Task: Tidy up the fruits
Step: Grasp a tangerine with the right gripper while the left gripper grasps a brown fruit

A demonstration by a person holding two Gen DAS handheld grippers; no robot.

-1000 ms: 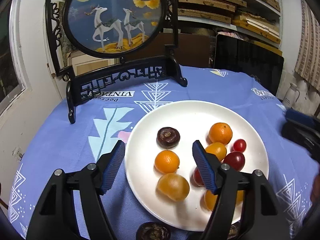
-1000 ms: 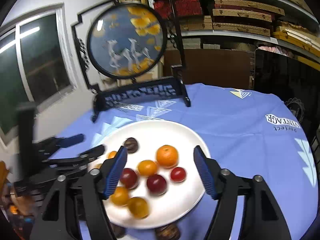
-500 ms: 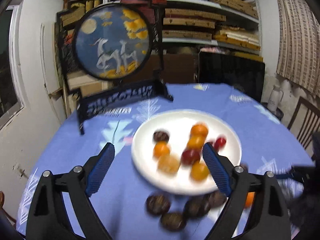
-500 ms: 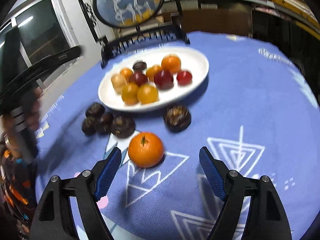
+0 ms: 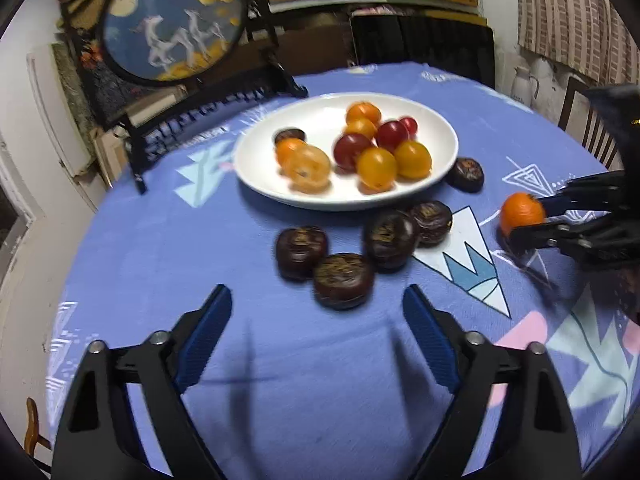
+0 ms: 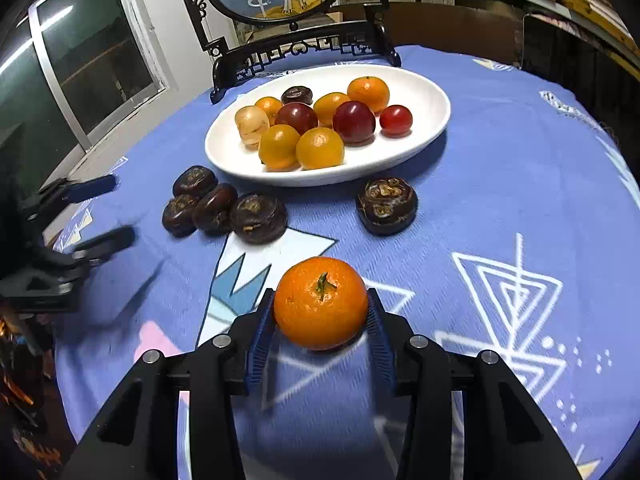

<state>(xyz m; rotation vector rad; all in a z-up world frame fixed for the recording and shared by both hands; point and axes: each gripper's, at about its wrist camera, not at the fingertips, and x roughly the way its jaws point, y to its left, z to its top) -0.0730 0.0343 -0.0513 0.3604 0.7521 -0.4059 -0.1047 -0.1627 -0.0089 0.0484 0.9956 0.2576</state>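
Right gripper (image 6: 321, 316) clamped on tangerine (image 6: 321, 302) resting on blue tablecloth (image 6: 500, 184); left gripper (image 5: 316, 312) spread wide, empty, near dark chestnuts (image 5: 343, 280).

Stem-up orange mandarin (image 6: 321, 302) lies on the blue cloth, near dark chestnuts (image 6: 224, 210).

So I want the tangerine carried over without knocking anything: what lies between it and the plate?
The right claw grips the tangerine. Dark round fruits lie on the cloth between it and the white plate: one just short of the near rim, a cluster of four further left.
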